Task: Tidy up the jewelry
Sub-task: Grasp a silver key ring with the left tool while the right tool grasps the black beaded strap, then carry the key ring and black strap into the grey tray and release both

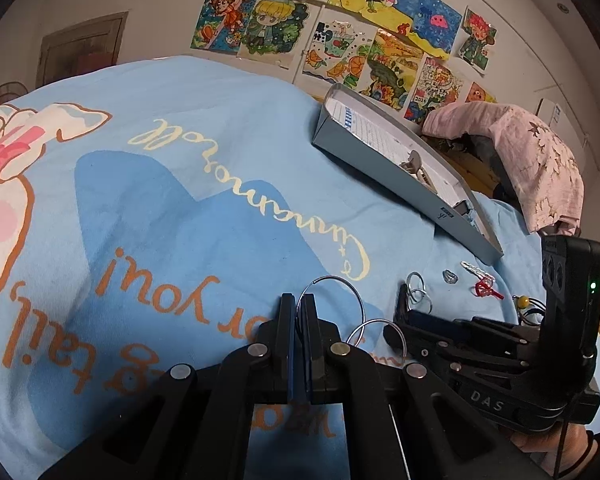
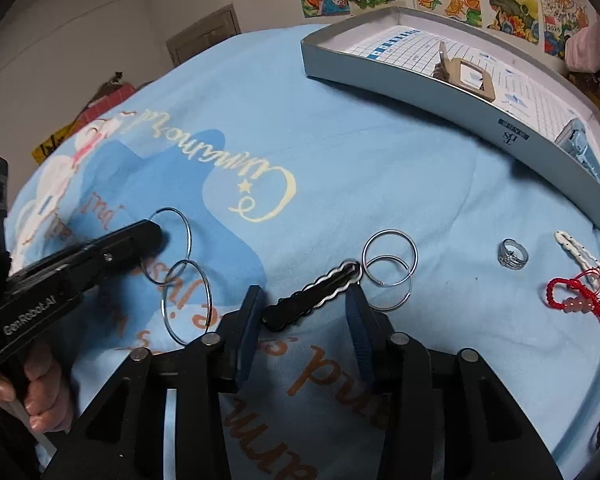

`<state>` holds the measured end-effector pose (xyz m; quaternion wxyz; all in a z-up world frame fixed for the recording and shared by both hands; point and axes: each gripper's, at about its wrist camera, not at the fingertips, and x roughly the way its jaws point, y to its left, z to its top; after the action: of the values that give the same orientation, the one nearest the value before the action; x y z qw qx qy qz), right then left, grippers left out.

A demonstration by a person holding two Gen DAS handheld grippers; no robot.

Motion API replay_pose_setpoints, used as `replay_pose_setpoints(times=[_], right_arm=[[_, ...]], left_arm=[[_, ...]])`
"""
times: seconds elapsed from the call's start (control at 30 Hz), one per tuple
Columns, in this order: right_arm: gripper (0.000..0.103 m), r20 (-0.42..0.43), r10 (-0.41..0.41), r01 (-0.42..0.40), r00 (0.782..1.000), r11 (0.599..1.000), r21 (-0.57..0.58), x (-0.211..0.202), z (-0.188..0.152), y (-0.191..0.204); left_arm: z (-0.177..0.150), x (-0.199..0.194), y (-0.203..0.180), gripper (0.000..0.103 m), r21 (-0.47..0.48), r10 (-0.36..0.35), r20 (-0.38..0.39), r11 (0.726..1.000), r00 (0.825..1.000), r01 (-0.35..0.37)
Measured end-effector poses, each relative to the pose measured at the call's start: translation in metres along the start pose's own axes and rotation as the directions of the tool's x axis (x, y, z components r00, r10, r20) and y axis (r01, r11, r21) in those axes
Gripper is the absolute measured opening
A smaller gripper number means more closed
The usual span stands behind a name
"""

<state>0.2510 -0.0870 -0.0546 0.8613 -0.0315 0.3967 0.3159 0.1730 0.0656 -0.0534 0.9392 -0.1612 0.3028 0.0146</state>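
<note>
Our right hand-held gripper (image 2: 304, 312) stands part open, empty, around the black hair clip (image 2: 312, 294), lying diagonally; our left hand-held gripper (image 1: 299, 320) pinches a hoop earring (image 1: 332, 304).

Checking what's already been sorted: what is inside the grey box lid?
Inside the grey box lid lie a beige square buckle-like piece and a pale blue item at the near-right end, on a printed grid lining. The near wall hides the strip of floor behind it.
</note>
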Motion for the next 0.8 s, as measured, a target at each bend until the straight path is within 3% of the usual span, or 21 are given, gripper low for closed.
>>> replay_pose_setpoints(times=[0.07, 0.13, 0.53, 0.8], right_arm=[[0.019, 0.008, 0.0, 0.0, 1.0, 1.0, 0.002, -0.002, -0.002, 0.001], [0.015, 0.019, 0.006, -0.006, 1.0, 1.0, 0.022, -0.005, -0.005, -0.001], [0.015, 0.141, 0.009, -0.016, 0.99, 0.998, 0.055, -0.032, -0.021, -0.008], [0.015, 0.259, -0.011, -0.015, 0.966, 0.995, 0.098, -0.078, -0.01, -0.035]], left_arm=[[0.0, -0.003, -0.001, 0.003, 0.004, -0.02, 0.014, 1.0, 1.0, 0.02], [0.0, -0.006, -0.003, 0.003, 0.014, -0.028, 0.027, 1.0, 0.999, 0.028], [0.007, -0.014, -0.013, 0.003, 0.047, -0.06, 0.053, 0.997, 0.997, 0.058], [0.07, -0.008, -0.051, 0.003, 0.136, -0.078, 0.056, 0.988, 0.995, 0.07]])
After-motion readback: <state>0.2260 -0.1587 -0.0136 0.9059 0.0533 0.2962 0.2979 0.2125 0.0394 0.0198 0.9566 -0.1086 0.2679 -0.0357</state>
